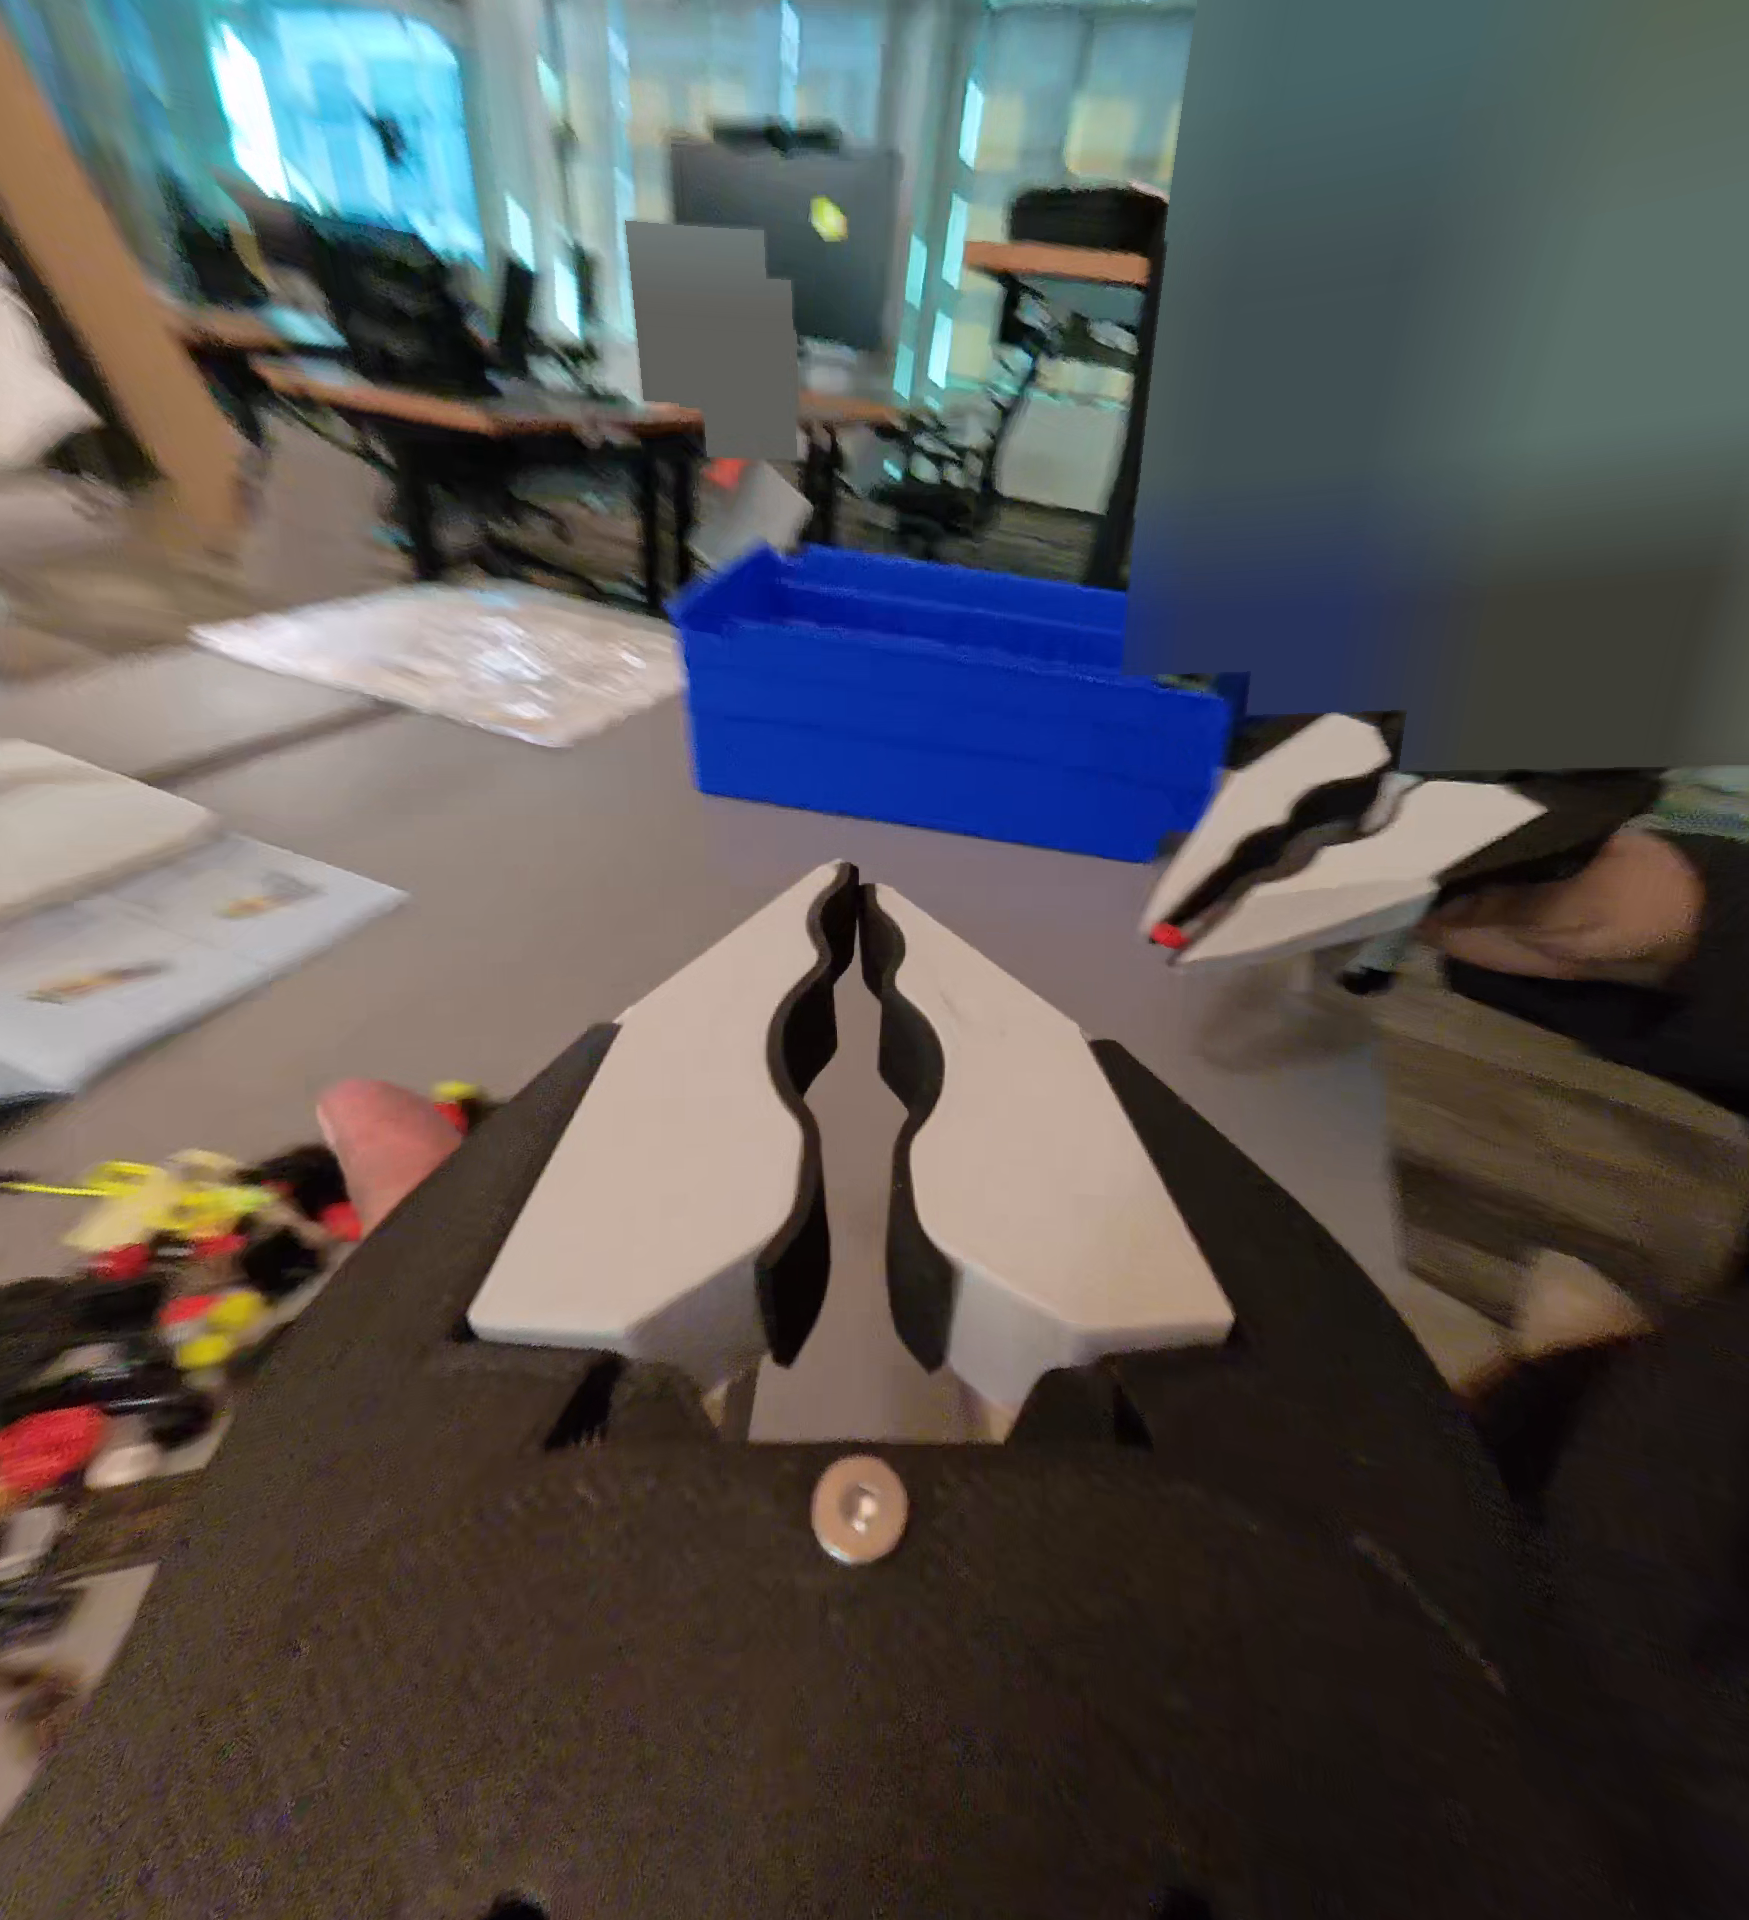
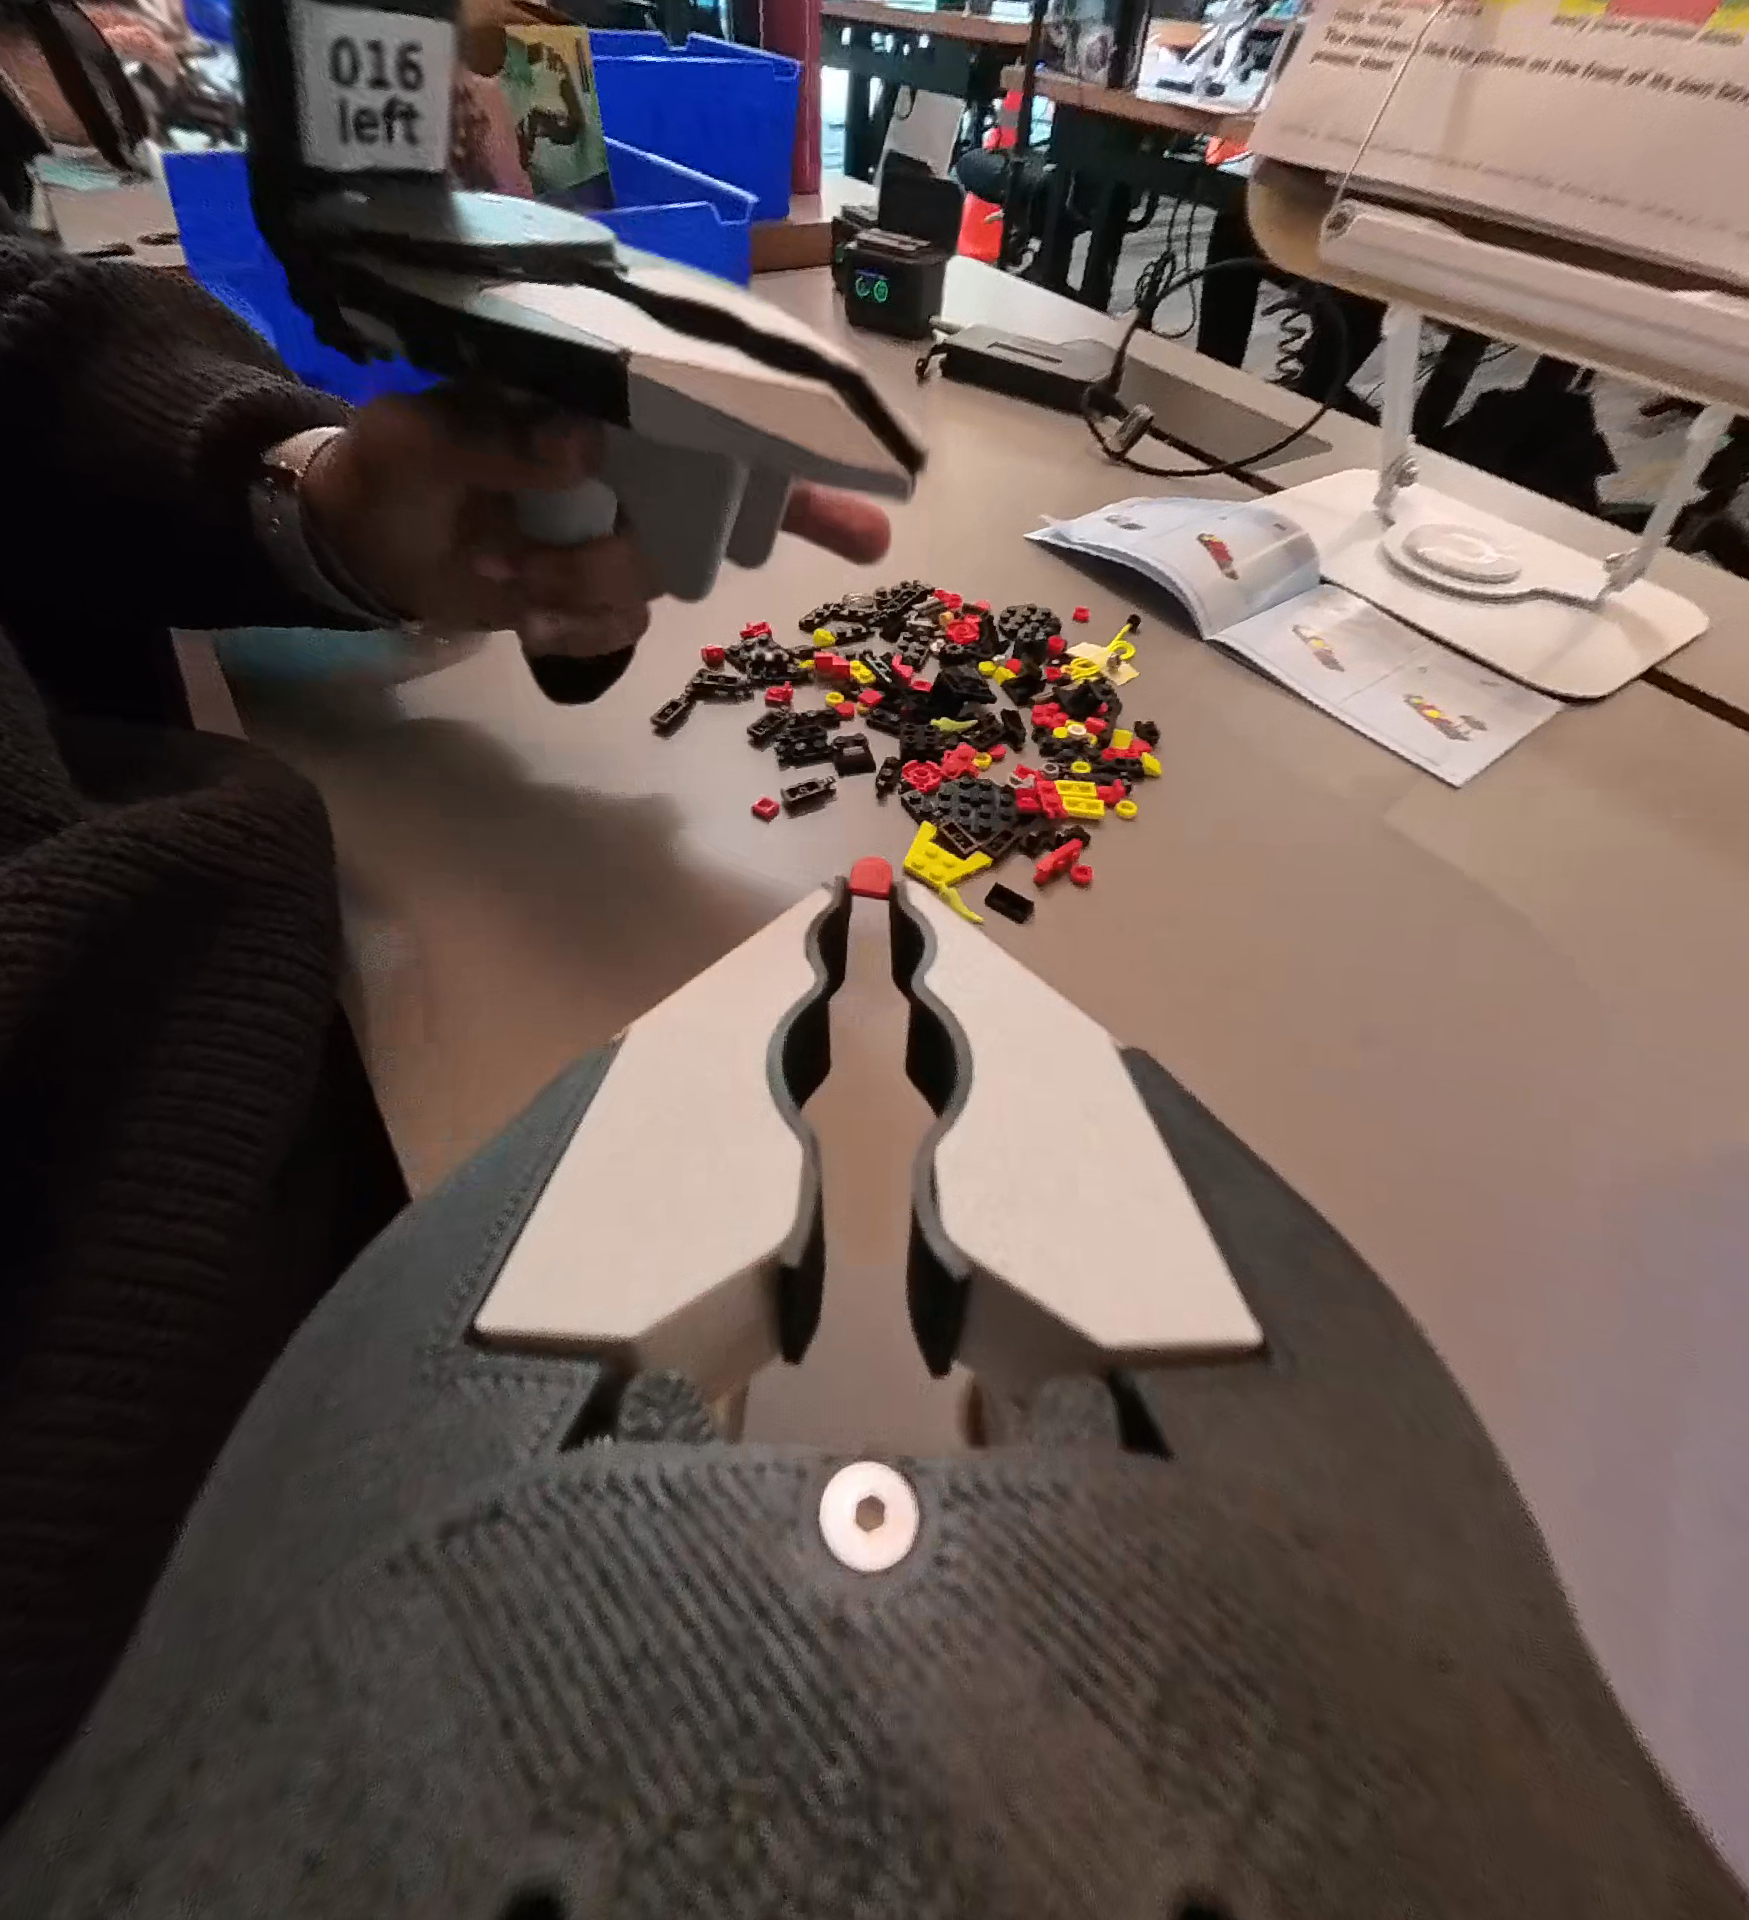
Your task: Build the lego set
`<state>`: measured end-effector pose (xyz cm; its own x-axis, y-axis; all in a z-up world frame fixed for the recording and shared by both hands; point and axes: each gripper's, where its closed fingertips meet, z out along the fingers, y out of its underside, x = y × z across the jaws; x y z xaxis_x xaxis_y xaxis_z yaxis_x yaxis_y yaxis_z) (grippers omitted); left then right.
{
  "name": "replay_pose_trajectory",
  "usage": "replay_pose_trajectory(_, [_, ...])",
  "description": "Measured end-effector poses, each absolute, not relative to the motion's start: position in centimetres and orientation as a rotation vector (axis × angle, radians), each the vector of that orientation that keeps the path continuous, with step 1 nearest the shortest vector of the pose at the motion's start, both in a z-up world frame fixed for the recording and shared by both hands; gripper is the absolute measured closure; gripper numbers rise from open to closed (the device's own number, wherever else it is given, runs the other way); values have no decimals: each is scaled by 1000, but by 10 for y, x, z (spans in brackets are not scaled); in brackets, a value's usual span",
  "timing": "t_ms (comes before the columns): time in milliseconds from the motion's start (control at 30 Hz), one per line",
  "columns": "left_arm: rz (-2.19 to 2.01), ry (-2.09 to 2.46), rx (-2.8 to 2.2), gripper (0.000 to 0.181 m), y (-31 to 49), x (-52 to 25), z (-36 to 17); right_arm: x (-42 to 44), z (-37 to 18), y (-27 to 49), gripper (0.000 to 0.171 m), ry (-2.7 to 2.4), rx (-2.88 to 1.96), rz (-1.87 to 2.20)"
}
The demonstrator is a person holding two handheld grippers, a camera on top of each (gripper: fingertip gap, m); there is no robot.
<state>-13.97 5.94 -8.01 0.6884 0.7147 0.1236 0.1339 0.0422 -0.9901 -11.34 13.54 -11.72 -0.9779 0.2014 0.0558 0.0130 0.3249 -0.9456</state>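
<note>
Right gripper [image 2: 870,902]: fingertips pinch a small red rounded brick [image 2: 870,876], held above the grey table [image 2: 1369,1039] just short of the brick pile [image 2: 937,717]. Left gripper [image 1: 857,878]: fingertips pressed together, nothing between them; it is raised above the table, left of the right gripper. The pile of loose black, red and yellow bricks lies on the table, with an open instruction booklet [image 2: 1306,634] beside it, partly under a white stand base [image 2: 1514,582]. A blue bin [image 1: 943,696] sits farther back.
</note>
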Motion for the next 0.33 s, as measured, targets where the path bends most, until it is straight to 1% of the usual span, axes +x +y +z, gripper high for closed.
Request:
replay_pose_trajectory(67, [323,-771,-1516,181,74,-137,-88,-112,-122,140,165,-2421,-221,1682])
replay_pose_trajectory(133, [268,-819,-1492,181,76,-143,-89,-106,-128,143,165,-2448,-224,1646])
replay_pose_trajectory(233, [316,-845,-1502,181,75,-147,-88,-101,-130,143,165,-2436,-224,1614])
replay_pose_trajectory(333, [422,-879,-1469,181,65,-148,-83,-89,-121,118,165,-2484,-303,1807])
